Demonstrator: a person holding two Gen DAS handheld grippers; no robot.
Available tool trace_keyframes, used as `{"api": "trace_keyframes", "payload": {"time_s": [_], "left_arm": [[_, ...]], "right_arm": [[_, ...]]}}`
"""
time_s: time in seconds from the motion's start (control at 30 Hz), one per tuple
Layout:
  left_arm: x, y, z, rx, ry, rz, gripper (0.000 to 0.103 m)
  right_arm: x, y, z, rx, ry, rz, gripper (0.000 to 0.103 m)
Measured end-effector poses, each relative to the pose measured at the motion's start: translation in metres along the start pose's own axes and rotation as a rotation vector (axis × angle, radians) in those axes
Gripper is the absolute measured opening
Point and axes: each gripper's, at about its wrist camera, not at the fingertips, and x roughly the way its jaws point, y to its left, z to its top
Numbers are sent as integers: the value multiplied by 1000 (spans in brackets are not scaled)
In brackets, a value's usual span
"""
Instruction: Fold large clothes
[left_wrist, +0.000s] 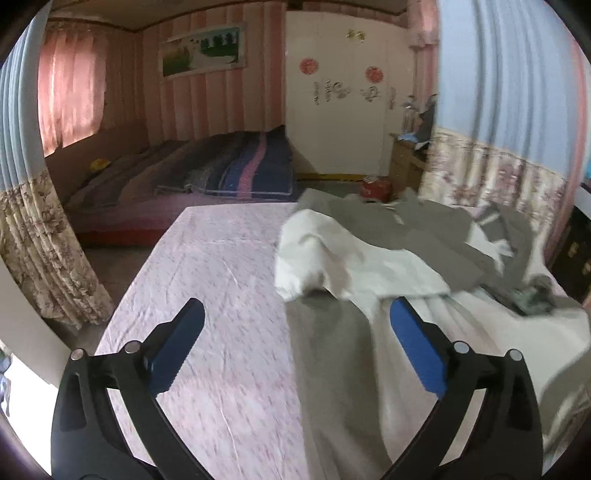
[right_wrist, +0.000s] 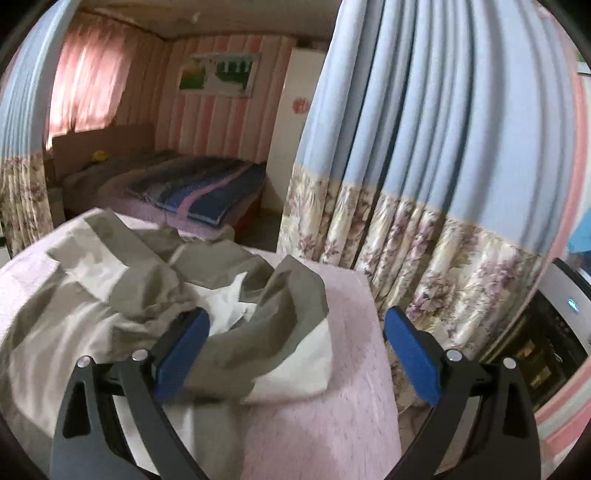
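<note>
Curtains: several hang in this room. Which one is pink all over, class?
The pink curtain over the window behind the far bed. The blue curtains nearer the tongs have floral bands along the bottom.

The rumpled grey-and-white cloth garment (left_wrist: 373, 254) lies on the pink-sheeted bed (left_wrist: 221, 266), toward its right side. Behind, a second bed with a striped blue quilt (left_wrist: 236, 170); right of it, the white wardrobe (left_wrist: 332, 122).

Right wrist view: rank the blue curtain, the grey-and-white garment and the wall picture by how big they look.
1. Blue curtain, largest, though its nearness to the camera inflates it.
2. Grey-and-white garment.
3. Wall picture, smallest, and farthest away.
</note>
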Motion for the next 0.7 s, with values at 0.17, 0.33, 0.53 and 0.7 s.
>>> {"api": "trace_keyframes", "payload": {"time_s": [0.17,0.33,0.53,0.7], "left_arm": [[72,1,46,45,-22,51,100],[163,-4,70,17,116,35,100],[245,-21,67,0,289,26,75],[280,-44,71,118,325,51,1]], "right_arm": [[103,-7,17,21,93,30,96],[200,-16,11,103,233,43,96],[272,-12,-6,147,402,112,52],[293,-2,8,73,425,122,11]]}}
